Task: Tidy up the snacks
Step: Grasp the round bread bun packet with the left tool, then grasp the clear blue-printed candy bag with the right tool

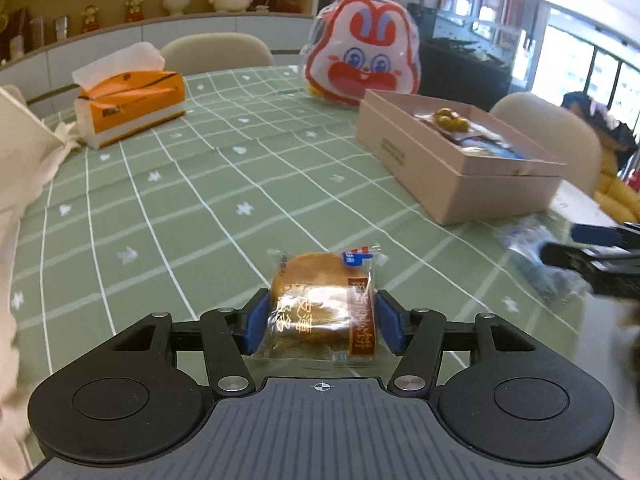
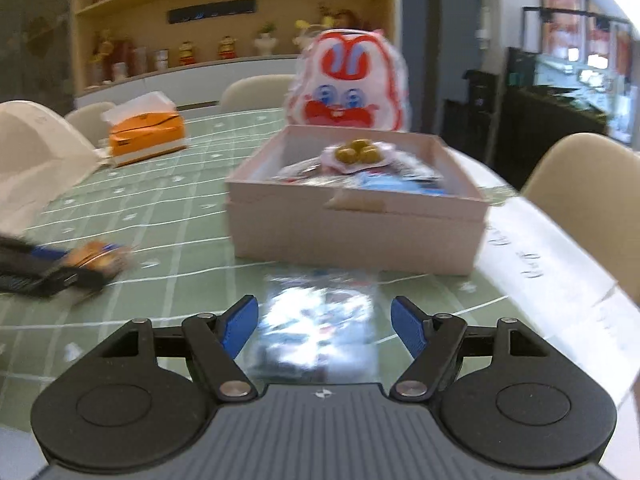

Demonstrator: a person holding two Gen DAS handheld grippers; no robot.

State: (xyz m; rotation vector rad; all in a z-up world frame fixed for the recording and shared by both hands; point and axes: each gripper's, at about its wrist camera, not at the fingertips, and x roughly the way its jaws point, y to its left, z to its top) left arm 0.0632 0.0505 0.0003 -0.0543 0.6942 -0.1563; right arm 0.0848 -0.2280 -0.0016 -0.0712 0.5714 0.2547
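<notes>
My left gripper (image 1: 320, 322) is shut on a wrapped round pastry (image 1: 320, 304), its blue pads pressing both sides of the packet just above the green tablecloth; it also shows in the right wrist view (image 2: 96, 260). My right gripper (image 2: 324, 322) is open, its blue fingers on either side of a shiny clear-wrapped snack packet (image 2: 316, 320) lying on the table, not touching it. That packet shows blurred in the left wrist view (image 1: 536, 256). A pink open box (image 1: 460, 168) holding several snacks sits ahead right, directly beyond the packet in the right wrist view (image 2: 352, 232).
A rabbit-face snack bag (image 1: 360, 52) stands behind the box. An orange tissue pack (image 1: 128, 104) lies at the far left. A white paper bag (image 2: 36, 160) is at the left edge. Beige chairs (image 2: 588, 200) ring the table.
</notes>
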